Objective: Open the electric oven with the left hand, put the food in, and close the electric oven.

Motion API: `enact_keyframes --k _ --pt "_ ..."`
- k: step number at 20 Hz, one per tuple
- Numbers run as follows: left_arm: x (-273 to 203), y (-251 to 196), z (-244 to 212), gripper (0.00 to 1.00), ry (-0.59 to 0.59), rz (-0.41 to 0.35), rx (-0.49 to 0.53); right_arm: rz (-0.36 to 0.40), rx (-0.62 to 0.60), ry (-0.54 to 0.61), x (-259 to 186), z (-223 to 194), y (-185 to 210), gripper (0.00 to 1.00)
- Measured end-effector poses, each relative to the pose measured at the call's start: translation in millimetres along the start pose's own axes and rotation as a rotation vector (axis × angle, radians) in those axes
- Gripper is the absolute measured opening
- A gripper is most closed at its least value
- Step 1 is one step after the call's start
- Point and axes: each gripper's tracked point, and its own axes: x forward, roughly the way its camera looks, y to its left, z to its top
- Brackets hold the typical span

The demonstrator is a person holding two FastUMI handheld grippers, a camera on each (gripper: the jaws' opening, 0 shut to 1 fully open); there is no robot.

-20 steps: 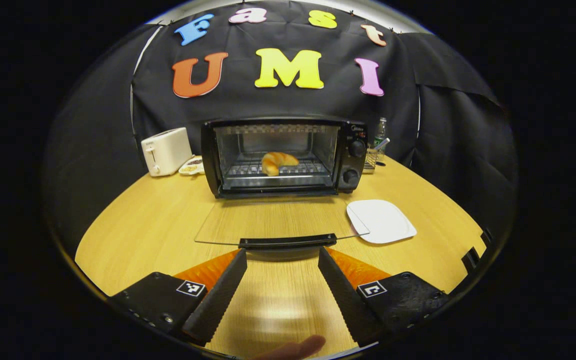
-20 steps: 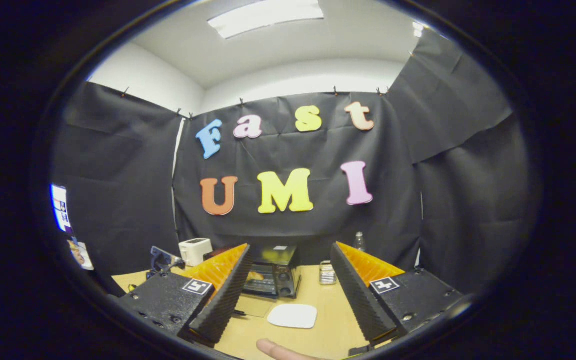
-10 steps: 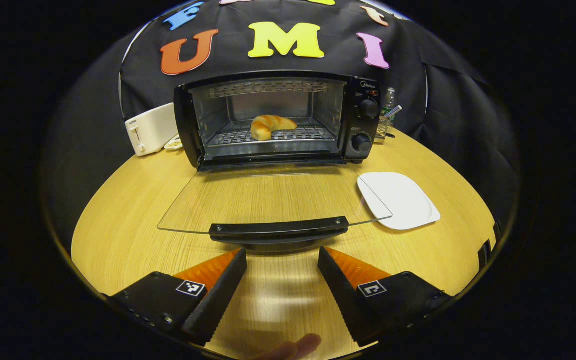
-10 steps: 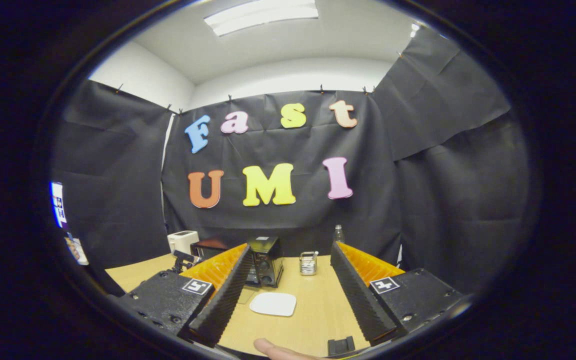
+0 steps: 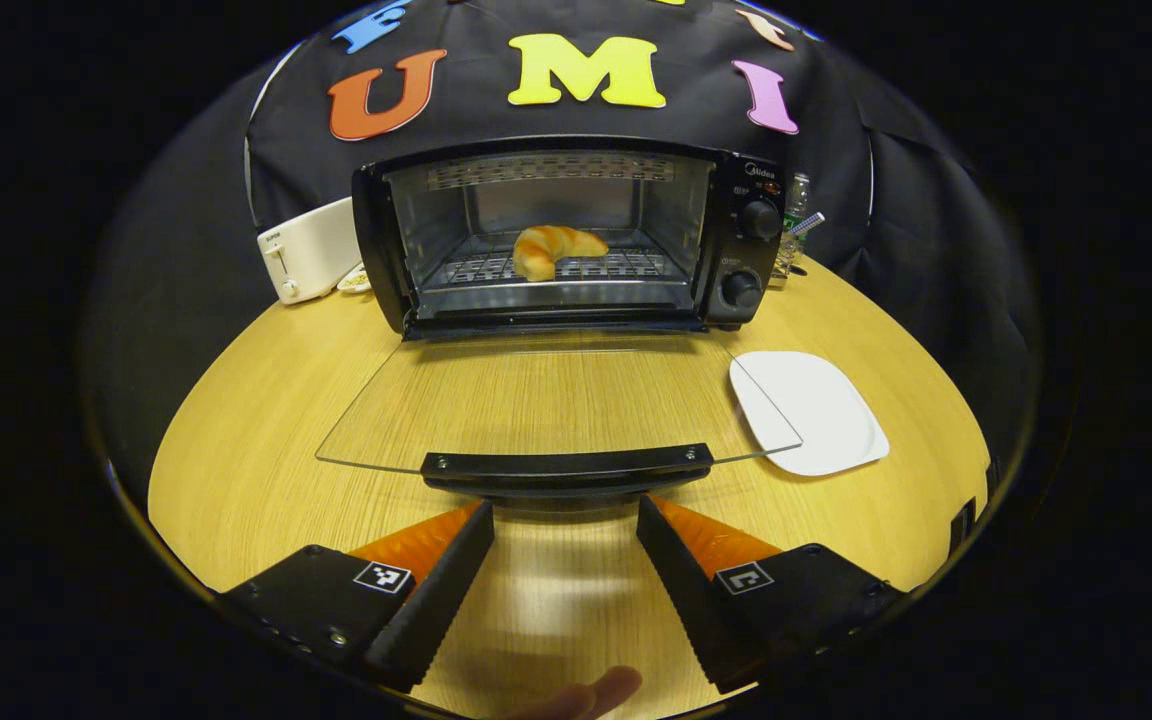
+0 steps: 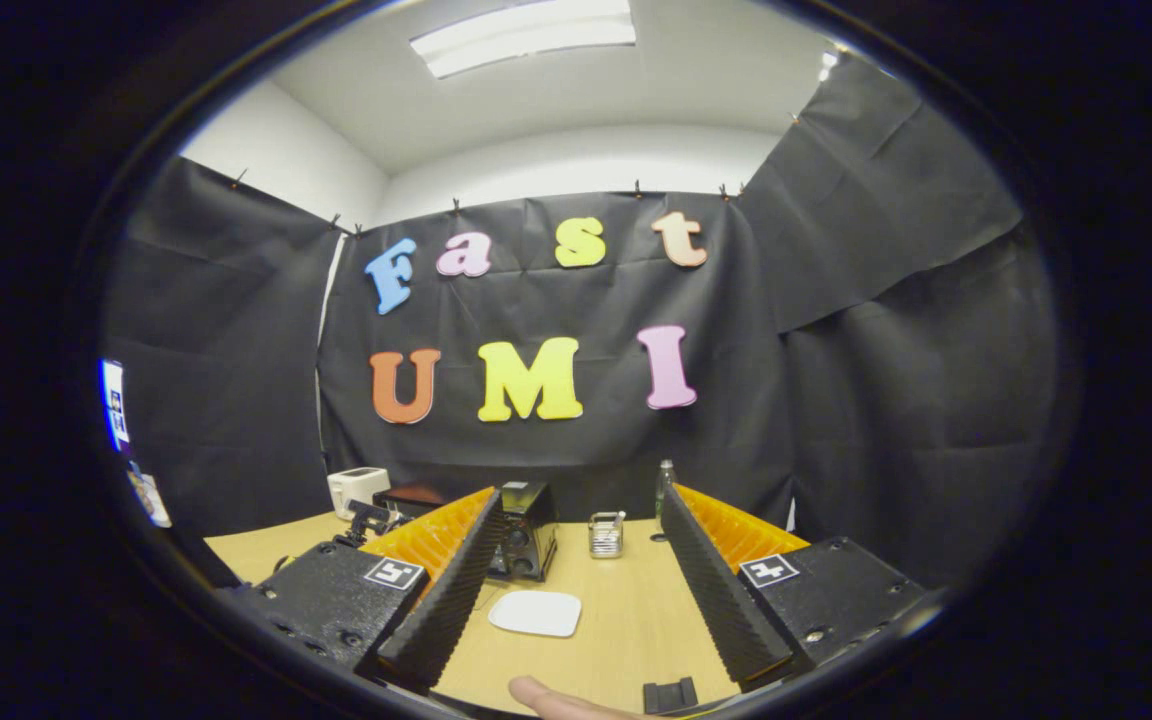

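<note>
In the left gripper view the black electric oven stands at the back of the wooden table with its glass door folded flat toward me. A croissant lies on the wire rack inside. My left gripper is open, its fingertips just short of the door's black handle, with nothing between them. In the right gripper view my right gripper is open and empty, held high and far back from the oven.
An empty white plate lies right of the door, also seen as a plate from the right gripper. A white toaster and a small dish stand left of the oven. A bottle and wire holder sit behind it.
The left gripper has moved forward to the door handle, so oven and door loom larger. The right gripper's view has swung slightly, shifting oven and plate leftward.
</note>
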Motion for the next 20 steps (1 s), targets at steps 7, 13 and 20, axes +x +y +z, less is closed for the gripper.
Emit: enact_keyframes --k 7,13,20 --pt "-11.1 4.9 24.8 0.95 -0.056 -0.010 -0.019 -0.012 0.033 -0.037 2.5 4.7 1.2 0.96" --pt "-21.9 9.7 66.1 0.97 -0.213 0.012 -0.008 -0.010 0.041 -0.012 8.9 -1.0 -0.6 0.96" --pt "-18.7 8.7 119.9 0.98 -0.331 -0.005 -0.044 -0.017 0.047 0.001 8.3 -8.0 -8.8 0.96"
